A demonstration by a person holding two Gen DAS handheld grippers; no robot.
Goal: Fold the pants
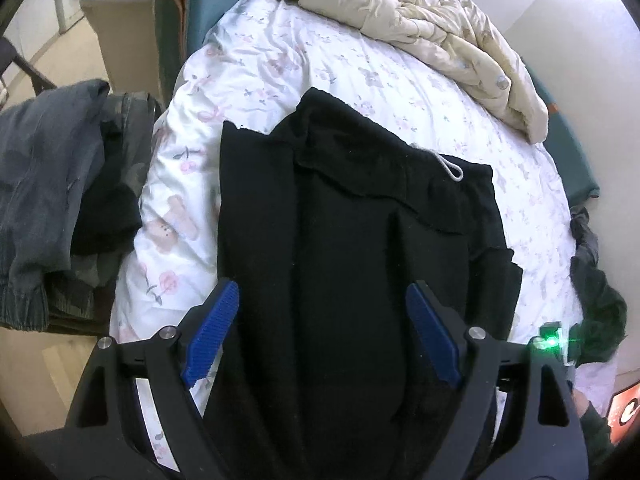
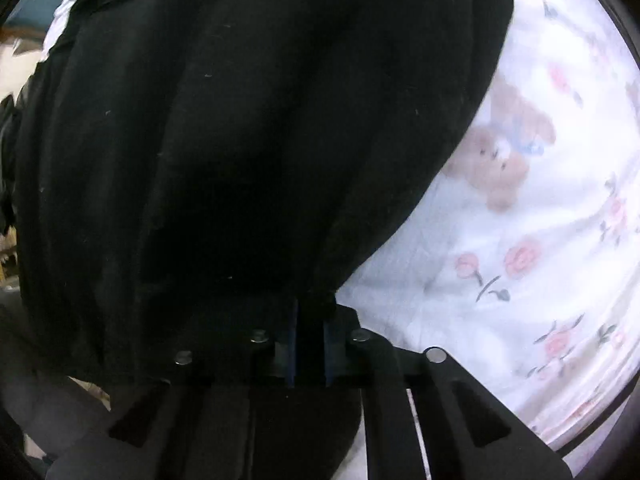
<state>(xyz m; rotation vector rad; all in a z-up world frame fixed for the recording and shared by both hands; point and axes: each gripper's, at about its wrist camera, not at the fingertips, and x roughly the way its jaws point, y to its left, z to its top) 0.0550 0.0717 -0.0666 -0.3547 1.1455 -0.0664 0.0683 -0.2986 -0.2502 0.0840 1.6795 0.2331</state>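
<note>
Most of both views is taken up by a bed [image 1: 304, 60] covered with a white sheet [image 1: 248, 80] printed with pink flowers and teddy bears. A crumpled cream duvet [image 1: 440, 28] is heaped at the far end of the bed, and a pile of dark clothing [image 1: 60, 184] is seen beside the bed at the left of the left wrist view. Black pants [image 1: 340, 240] are laid lengthwise on the sheet, already doubled over, with the waistband at the far end and a white drawstring loop [image 1: 454, 170] showing on it. The left tool [image 1: 324, 300] is held above the near part of the pants with its blue pads [image 1: 212, 332] spread wide, one to each side of the cloth, and nothing is gripped. The right tool [image 2: 310, 312] is seen closed narrowly, and a fold of the black pants [image 2: 256, 128] at their near edge is pinched between its pads, just beside bare sheet [image 2: 520, 240].
</note>
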